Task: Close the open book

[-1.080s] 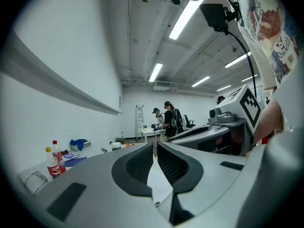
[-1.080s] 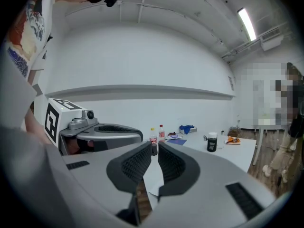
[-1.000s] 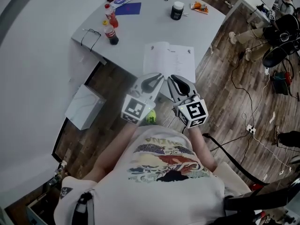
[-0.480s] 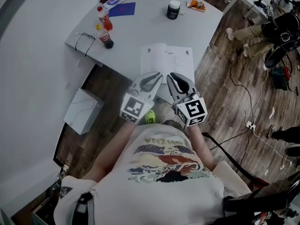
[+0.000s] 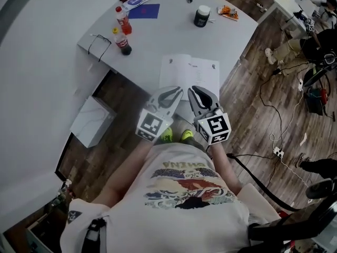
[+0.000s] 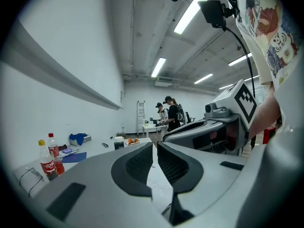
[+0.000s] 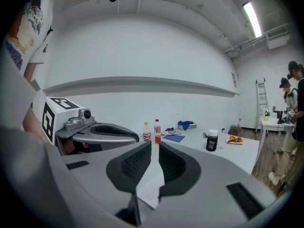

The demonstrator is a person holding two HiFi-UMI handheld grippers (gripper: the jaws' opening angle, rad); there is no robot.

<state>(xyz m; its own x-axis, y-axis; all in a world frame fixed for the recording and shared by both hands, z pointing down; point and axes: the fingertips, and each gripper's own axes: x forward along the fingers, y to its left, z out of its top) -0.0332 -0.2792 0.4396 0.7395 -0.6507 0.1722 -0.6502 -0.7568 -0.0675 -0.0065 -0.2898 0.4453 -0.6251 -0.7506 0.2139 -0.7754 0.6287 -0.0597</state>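
Note:
The open book [image 5: 189,74] lies flat with white pages up at the near edge of the grey table [image 5: 158,33]. Both grippers hover side by side over that near edge, pointing across the book. My left gripper [image 5: 177,91] is shut with nothing in it; in the left gripper view its jaws [image 6: 155,148] meet over a strip of page [image 6: 159,188]. My right gripper [image 5: 194,90] is also shut and empty; its own view shows its jaws [image 7: 155,148] nearly touching above the page [image 7: 151,192].
Two cola bottles [image 5: 122,31], a black jar [image 5: 201,16], a blue sheet [image 5: 144,10], a snack packet [image 5: 228,12] and a wire item [image 5: 101,42] sit farther back on the table. A white box [image 5: 92,120] stands on the floor at the left. Cables run over the floor on the right.
Both grippers have shifted a little together and sunk slightly, staying at the book's near edge. Their jaws stayed shut. The person's green shoes now show below the grippers.

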